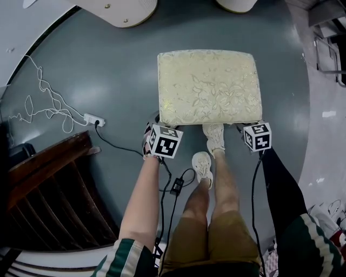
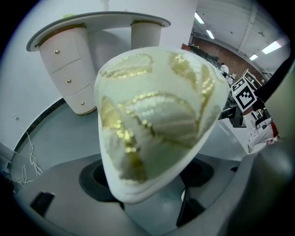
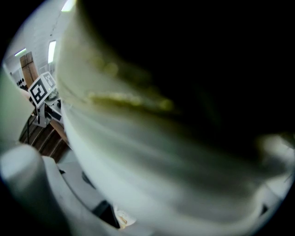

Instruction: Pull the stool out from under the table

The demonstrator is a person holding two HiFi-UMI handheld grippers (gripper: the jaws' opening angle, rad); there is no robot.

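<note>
Nearest, at the bottom of the head view, the person's legs run up to two pale shoes [image 1: 202, 164], the further one touching the stool's near edge.

Just past them, the left gripper [image 1: 155, 125] sits at the stool's lower-left corner and the right gripper [image 1: 250, 126] at its lower-right. In the left gripper view the cushion corner is wedged betw. the jaws, which pinch it. The right gripper view is filled w/ blurred cushion hard against the jaws, so that reads as gripped too (less sure there).

The stool [image 1: 208, 86], cream w/ a gold floral top, stands mid-frame. Its whole seat is in sight, w/ a strip of bare floor betw. it and the table [image 1: 123, 11] at the top edge. So it already lies out from under.

Step, as I judge it: the tail of the pull, or just holding. If more clearance is wanted, keep both corners level and draw straight toward the feet, minding the shoe. Otherwise only letting go remains.

The floor [image 1: 113, 65] is smooth grey, prob. easy sliding. A power strip [image 1: 93, 119] and loose white wire lie at left, a black cable [image 1: 177, 185] by the feet, and dark wooden slats [image 1: 48, 184] at lower left. The table is white, curved, w/ drawers.
</note>
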